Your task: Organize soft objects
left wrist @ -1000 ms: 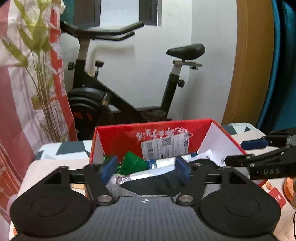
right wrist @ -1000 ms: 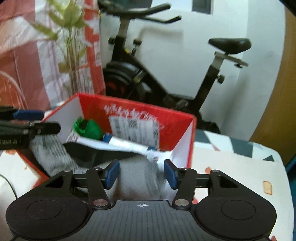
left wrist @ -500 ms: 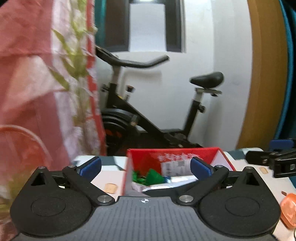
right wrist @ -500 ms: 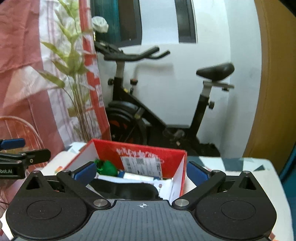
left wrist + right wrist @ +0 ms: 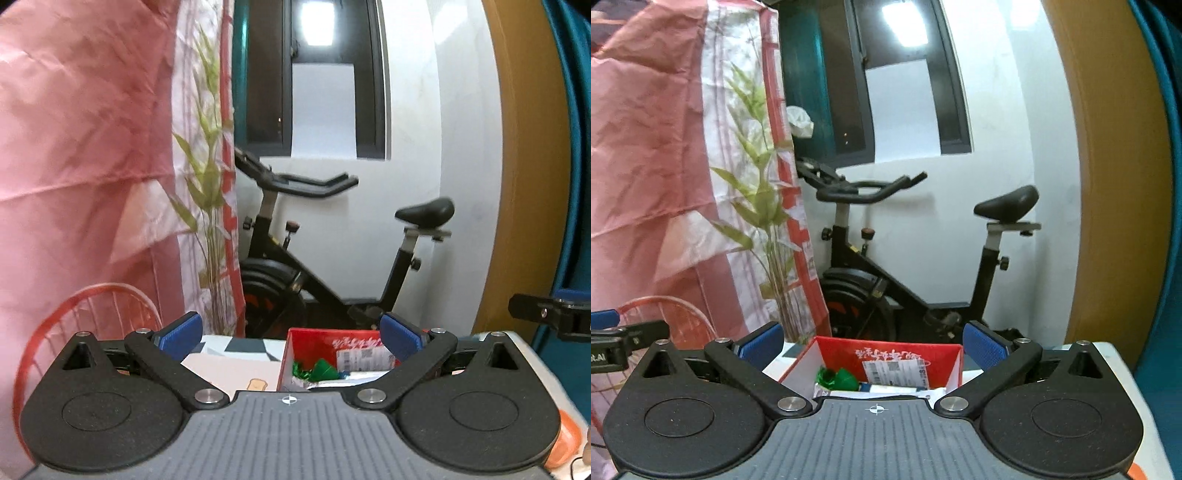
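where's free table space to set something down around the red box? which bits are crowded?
Free: the pale patterned tabletop left of the open red cardboard box, and the white strip to its right. Crowded: the box interior, with a green crumpled wrapper and a white labelled packet. Both the left gripper and the right gripper are open and empty.

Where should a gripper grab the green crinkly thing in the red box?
Probably by its bunched top, coming straight down from above. The green crinkly thing sits low inside the red box, near the left wall, with a white packet beside it, so a sideways approach looks blocked. Both grippers are open and empty.
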`<state>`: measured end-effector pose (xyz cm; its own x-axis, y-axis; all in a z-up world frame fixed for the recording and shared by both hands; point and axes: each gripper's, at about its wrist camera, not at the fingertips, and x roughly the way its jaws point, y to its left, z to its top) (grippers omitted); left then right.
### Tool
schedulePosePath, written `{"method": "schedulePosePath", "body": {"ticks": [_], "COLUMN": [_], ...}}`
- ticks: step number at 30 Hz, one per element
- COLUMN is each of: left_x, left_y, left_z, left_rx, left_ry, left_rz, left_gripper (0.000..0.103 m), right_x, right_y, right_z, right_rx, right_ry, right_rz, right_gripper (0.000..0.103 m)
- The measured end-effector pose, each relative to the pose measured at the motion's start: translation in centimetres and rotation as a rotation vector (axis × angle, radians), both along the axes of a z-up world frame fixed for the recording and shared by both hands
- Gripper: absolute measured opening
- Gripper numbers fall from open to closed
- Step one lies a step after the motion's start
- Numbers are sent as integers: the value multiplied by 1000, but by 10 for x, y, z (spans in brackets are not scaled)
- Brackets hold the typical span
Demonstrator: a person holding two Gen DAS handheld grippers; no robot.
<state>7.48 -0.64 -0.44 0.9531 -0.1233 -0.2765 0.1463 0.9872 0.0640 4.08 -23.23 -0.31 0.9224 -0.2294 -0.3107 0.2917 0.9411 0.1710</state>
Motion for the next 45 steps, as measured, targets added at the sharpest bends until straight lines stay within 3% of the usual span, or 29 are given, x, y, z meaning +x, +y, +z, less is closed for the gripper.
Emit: {"method": "schedulePosePath", "body": {"ticks": [7,13,45], "left_x": [-38,-59,-72], "left_y": [6,5,7], "left_z": [11,10,7], "left_rx": [-30,-9,2], "left_ry": [-18,-47,-35], "left_rz": [3,-9,31], "left_gripper": [103,103,103], "right_x": [-52,-78,-85], "right_y": [32,50,51], "right_z": [34,44,35], "right_rx": [-62,-91,-87], "right_ry": [-28,-55,-12], "right_rz": [-6,-8,-72], "right_gripper": [103,103,103]}}
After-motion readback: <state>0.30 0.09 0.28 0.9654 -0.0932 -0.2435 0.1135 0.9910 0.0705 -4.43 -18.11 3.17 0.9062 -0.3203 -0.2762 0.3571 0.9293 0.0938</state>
